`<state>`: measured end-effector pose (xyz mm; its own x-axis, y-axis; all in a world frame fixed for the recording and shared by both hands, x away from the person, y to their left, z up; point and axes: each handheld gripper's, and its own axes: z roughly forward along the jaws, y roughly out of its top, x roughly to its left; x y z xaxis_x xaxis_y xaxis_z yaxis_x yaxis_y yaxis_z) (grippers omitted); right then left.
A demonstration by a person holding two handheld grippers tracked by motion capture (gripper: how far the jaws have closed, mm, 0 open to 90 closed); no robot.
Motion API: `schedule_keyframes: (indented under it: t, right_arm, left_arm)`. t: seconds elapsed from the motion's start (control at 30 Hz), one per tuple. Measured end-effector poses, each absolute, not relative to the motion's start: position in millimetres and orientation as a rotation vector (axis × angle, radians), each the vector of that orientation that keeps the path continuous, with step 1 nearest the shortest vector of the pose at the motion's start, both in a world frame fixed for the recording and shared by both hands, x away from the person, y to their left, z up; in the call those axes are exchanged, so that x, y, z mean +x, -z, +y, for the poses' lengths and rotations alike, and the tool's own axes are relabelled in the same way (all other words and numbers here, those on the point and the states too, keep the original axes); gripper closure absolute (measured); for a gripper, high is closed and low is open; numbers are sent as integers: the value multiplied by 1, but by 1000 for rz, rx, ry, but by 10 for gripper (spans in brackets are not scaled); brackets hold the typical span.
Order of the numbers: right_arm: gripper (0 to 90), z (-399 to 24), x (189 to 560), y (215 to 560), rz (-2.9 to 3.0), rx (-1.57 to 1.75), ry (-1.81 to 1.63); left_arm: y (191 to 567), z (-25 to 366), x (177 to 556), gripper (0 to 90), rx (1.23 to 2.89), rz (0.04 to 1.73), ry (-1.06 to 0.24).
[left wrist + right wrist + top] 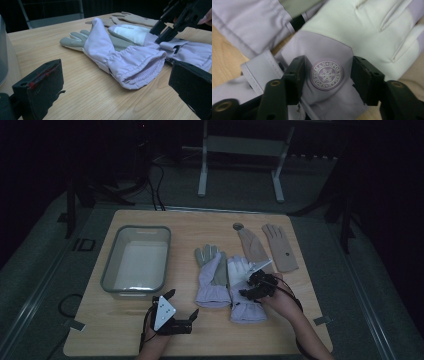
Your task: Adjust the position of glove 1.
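Two lavender ski gloves lie side by side mid-table. The left one is palm up, grey palm showing, with its cuff opening toward my left gripper. The right glove has a white back and a round snowflake logo. My right gripper is down on this glove, open, one jaw on each side of the logo, tips touching the fabric. My left gripper stands wide open on the table before the left glove's cuff, holding nothing.
A clear plastic bin stands at the left of the wooden table. Two beige gloves lie flat at the back right, a small round disc beside them. Dark floor and a metal frame lie beyond.
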<state>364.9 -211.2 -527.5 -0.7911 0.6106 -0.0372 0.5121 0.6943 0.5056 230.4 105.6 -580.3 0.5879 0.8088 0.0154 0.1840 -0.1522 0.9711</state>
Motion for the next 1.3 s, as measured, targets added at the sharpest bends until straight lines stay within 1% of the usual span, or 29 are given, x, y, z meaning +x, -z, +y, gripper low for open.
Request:
schedule_keyframes:
  t: [0.1,0.3,0.5,0.67,0.87,1.3]
  right_arm:
    - [602,-213,363,530,2712,948,-739]
    - [650,-214,358,532,2666,1000,-777]
    - [716,-218,352,526,2621,1039,-812]
    - [746,-224,346,517,2593,1066,-843]
    - [752,-231,340,502,2574,1075,-877]
    - [754,-233,330,455,2497,1019,-945]
  left_arm:
    - [580,104,230,0,1677,826,-687]
    - [580,105,230,0,1672,829,-688]
    - [580,105,230,0,1672,831,-686]
    - [580,105,230,0,1666,834,-683]
    - [580,105,230,0,1668,835,-684]
    - [580,106,230,0,1666,836,-678]
